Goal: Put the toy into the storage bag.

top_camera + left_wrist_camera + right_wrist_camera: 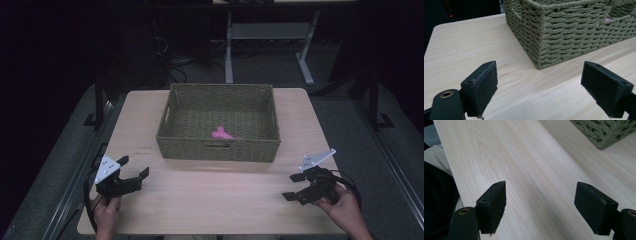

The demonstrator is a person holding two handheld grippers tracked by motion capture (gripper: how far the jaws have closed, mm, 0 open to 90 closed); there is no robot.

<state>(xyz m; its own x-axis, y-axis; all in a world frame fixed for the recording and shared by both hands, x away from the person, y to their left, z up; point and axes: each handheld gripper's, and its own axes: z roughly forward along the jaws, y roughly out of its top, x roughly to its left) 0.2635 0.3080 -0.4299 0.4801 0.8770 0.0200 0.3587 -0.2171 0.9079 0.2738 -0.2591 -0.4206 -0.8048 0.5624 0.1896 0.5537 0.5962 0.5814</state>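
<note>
Left tool [133, 172] and right tool [293, 187] are resting low over the near desk [215, 200], jaws standing wide apart, nothing between them. Beyond, mid-desk, the green woven basket [218, 148] is holding a pink object [221, 133] near its front wall.

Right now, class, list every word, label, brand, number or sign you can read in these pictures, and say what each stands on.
None can be read.
Small dark marks on the table left of the basket: too small and blurred to tell whether they are writing.
The basket, the pink thing in it and both grippers bear no writing.
</note>
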